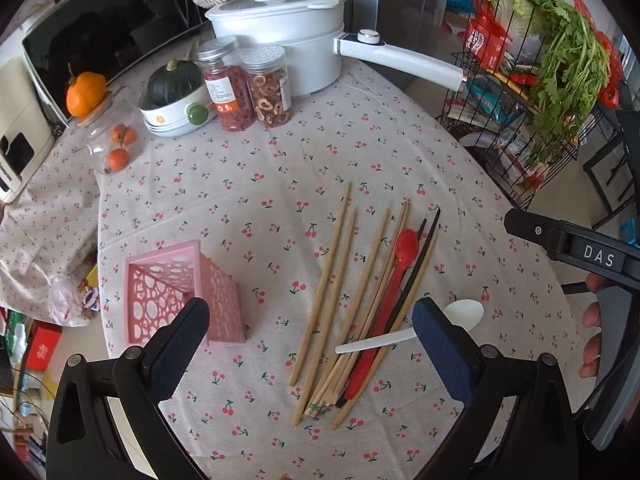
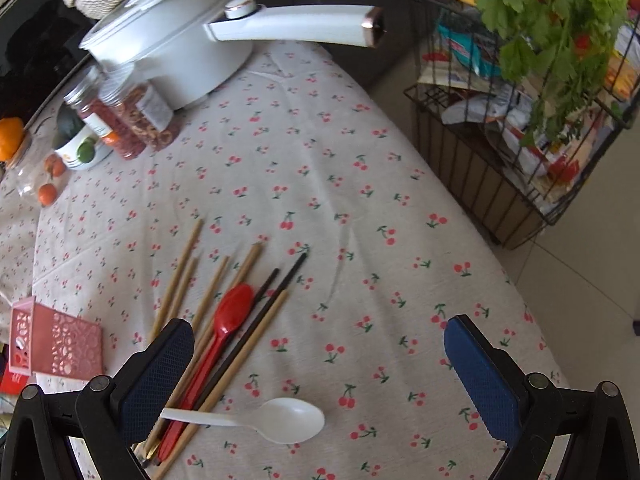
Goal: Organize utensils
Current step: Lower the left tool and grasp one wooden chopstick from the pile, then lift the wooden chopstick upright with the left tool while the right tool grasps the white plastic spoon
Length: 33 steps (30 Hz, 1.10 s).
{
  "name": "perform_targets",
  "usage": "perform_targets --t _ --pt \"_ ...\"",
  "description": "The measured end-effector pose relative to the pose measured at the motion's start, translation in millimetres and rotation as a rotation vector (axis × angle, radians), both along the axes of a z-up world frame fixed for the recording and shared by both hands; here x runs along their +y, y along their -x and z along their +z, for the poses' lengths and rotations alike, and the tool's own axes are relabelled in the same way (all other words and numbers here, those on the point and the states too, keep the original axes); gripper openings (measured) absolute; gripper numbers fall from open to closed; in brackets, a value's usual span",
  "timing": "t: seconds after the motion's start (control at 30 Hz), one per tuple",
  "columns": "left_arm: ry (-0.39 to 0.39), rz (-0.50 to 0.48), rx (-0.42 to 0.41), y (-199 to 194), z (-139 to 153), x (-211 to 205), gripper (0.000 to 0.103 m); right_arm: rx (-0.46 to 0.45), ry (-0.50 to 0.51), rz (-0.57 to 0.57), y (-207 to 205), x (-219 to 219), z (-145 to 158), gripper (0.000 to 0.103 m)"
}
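On the cherry-print tablecloth (image 1: 248, 152), the pink holder (image 1: 184, 292) lies tipped over beside the loose wooden chopsticks (image 1: 332, 292), red spoon (image 1: 404, 256) and white spoon (image 2: 280, 420), under the left gripper (image 1: 310, 332) and right gripper (image 2: 320, 356), both spread apart, empty.

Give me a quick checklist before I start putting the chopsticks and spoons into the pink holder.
1. Left gripper open and empty: ok.
2. Right gripper open and empty: ok.
3. Pink holder upright to take utensils: not ok, it lies on its side on the tablecloth.
4. White spoon free to lift: ok, it lies across the pile, on top.
5. Red spoon free to lift: not ok, the white spoon's handle crosses it.
6. Wooden chopsticks separated: not ok, their near ends overlap in a heap with the black chopsticks.
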State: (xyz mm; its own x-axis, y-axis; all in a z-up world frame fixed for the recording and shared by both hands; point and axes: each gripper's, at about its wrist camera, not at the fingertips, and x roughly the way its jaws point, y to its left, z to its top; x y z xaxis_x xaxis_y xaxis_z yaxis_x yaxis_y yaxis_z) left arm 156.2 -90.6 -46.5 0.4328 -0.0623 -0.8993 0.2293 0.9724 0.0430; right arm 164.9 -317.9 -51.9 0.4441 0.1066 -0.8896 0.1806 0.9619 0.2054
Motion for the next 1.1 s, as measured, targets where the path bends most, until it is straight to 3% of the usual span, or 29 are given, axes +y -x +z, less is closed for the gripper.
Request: perform_targets --t 0.13,0.23,0.3,0.4,0.5,0.6,0.87,0.9,1.1 --pt "-0.025 -0.028 0.029 -27 -20 -20 0.094 0.036 -0.007 -0.037 -5 -14 -8 0.103" --pt "-0.009 -0.026 0.090 -51 -44 -28 0.075 0.053 -0.009 -0.040 -5 -17 -12 0.103" --pt "0.009 -0.021 0.121 -63 -60 -30 0.052 0.058 -0.009 -0.032 -5 -17 -12 0.103" --pt "0.038 -0.006 0.167 -82 -84 -31 0.031 0.058 0.012 -0.016 -6 -14 -13 0.103" --pt "0.039 0.019 0.195 -95 -103 -30 0.021 0.062 0.030 -0.009 -7 -12 -15 0.103" --pt "0.035 0.036 0.204 -105 -112 -29 0.015 0.068 0.029 -0.006 -8 -13 -16 0.103" --pt "0.008 0.024 0.203 -116 -118 -34 0.014 0.076 0.032 -0.005 -8 -13 -18 0.103" --pt "0.005 0.025 0.202 -118 -118 -35 0.008 0.078 0.027 -0.006 -9 -13 -19 0.103" --pt "0.044 0.005 0.128 -98 -92 -27 0.007 0.125 0.004 0.032 -7 -6 -26 0.103"
